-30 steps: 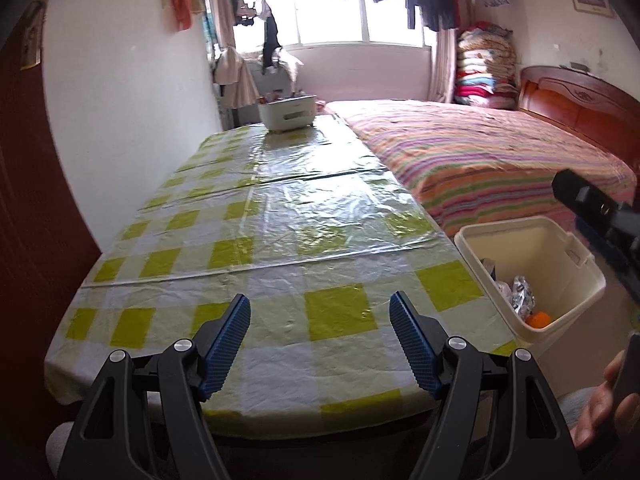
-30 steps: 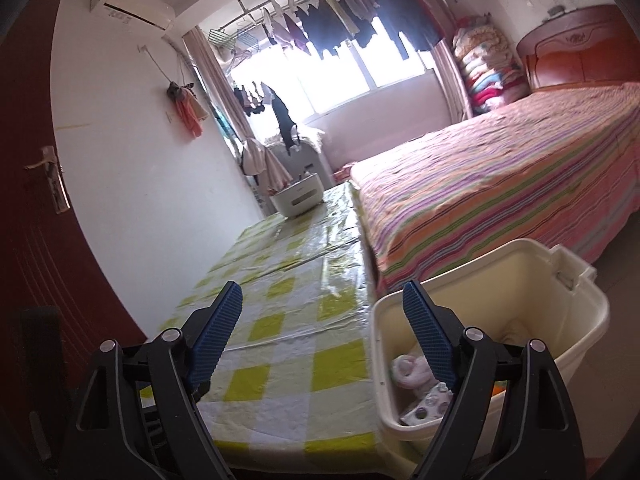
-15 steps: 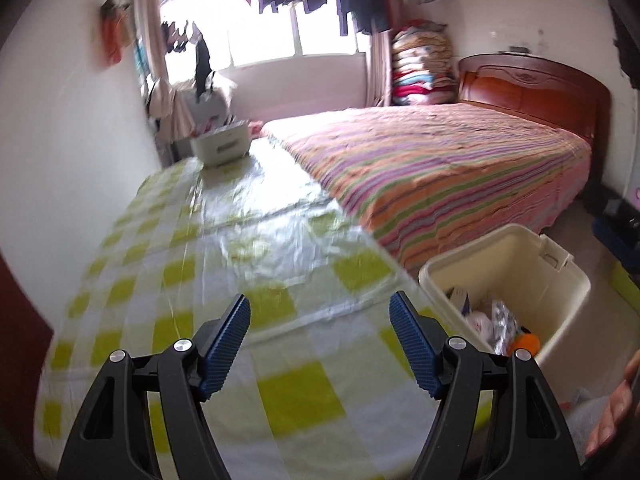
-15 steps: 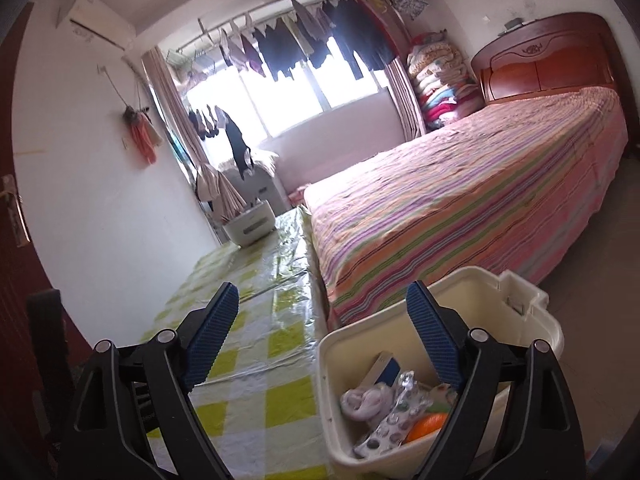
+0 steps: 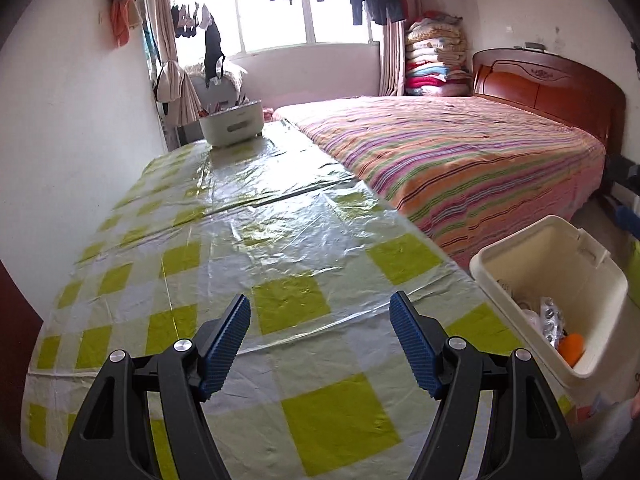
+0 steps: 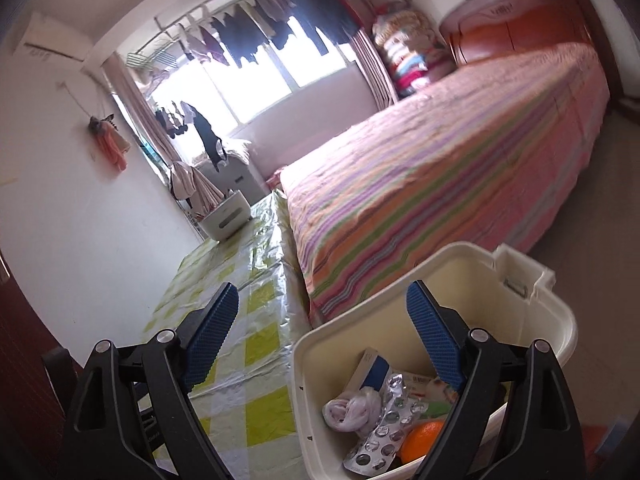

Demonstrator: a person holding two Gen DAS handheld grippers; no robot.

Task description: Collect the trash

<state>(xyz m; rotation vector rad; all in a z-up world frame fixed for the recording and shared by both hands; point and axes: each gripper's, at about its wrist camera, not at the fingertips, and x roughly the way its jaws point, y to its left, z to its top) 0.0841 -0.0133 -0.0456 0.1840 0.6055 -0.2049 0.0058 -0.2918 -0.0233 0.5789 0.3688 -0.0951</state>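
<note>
- Trash is found gathered inside the cream bin [image 6: 532,326], which stands off the tabletop's right edge: blister packs [image 6: 380,436], a small carton [image 6: 370,368], a white wad [image 6: 350,406], an orange item [image 6: 420,440].
- No trash is seen on the checked tabletop [image 5: 280,248]; only a white basket [image 5: 232,124] stands at its far edge.
- Left gripper [image 5: 320,338] and right gripper [image 6: 322,334] are both held wide, with nothing between the jaws.
- The task is judged nearly complete; a sweep of the tabletop's near corners is advised before stopping.

Glossy crinkled plastic tablecloth [image 5: 280,216]

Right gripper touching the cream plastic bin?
Apart. In the right wrist view, the right gripper hangs above the cream plastic bin, jaws open and empty, with the trash visible well below the fingertips.
</note>
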